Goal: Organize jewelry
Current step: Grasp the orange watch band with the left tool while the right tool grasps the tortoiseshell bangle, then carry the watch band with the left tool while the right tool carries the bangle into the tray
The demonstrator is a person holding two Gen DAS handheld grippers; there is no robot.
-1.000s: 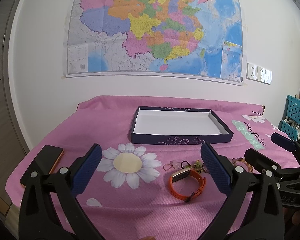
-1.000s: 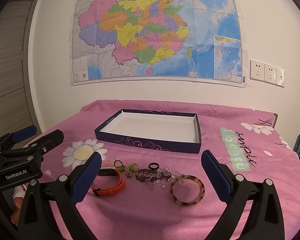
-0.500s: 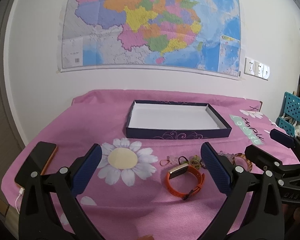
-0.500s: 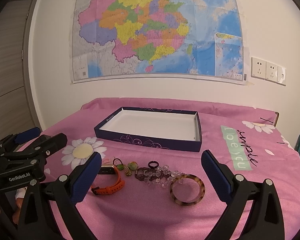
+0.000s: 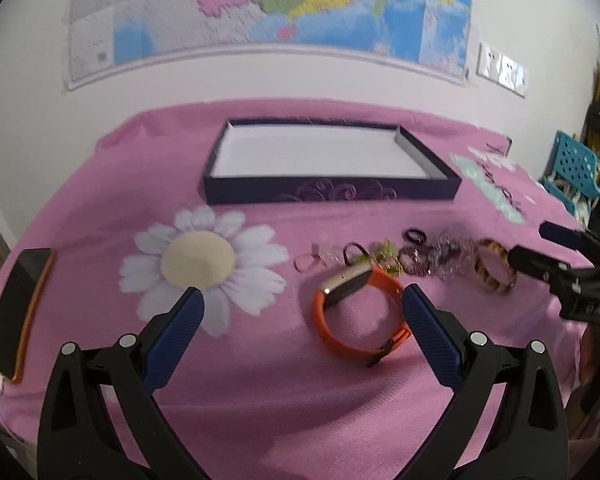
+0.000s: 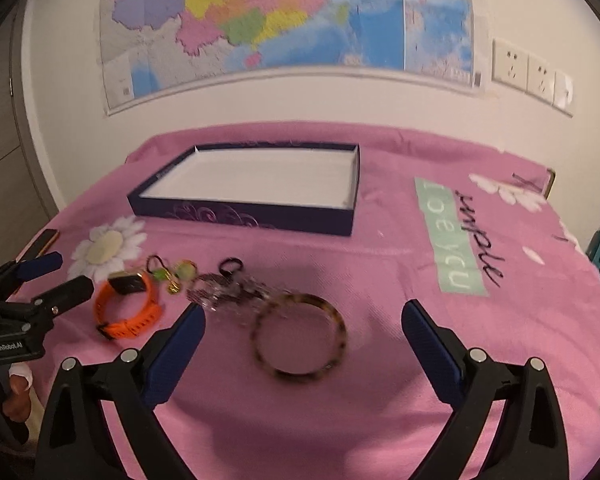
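We see the jewelry in a loose row on the pink flower-print tablecloth (image 6: 380,360), in front of the shallow dark-purple box with a white inside (image 6: 256,216), which holds nothing. The orange-strapped wristwatch with a gold case (image 5: 360,312) lies at the left end of the row. The brown tortoiseshell bangle (image 6: 300,334) lies at the right end. Between them sit small dark rings, a green-and-gold piece and a blurred tangle of purple beads (image 6: 228,292).

Writing: "GenRobot.AI" on the left gripper's body in the right wrist view; "I love you" and "simple" printed on the cloth, as far as we can read it.

Against half a second ago, both cameras now sit lower and closer: the watch and bangle loom larger, the wall map (image 6: 292,16) has slid up.

The left gripper (image 5: 300,304) hovers above the cloth, fingers spread wide, the watch just inside its right finger. The right gripper (image 6: 302,316) is spread too, straddling the bangle without touching. A black phone in an orange case (image 5: 18,312) lies at the far left.
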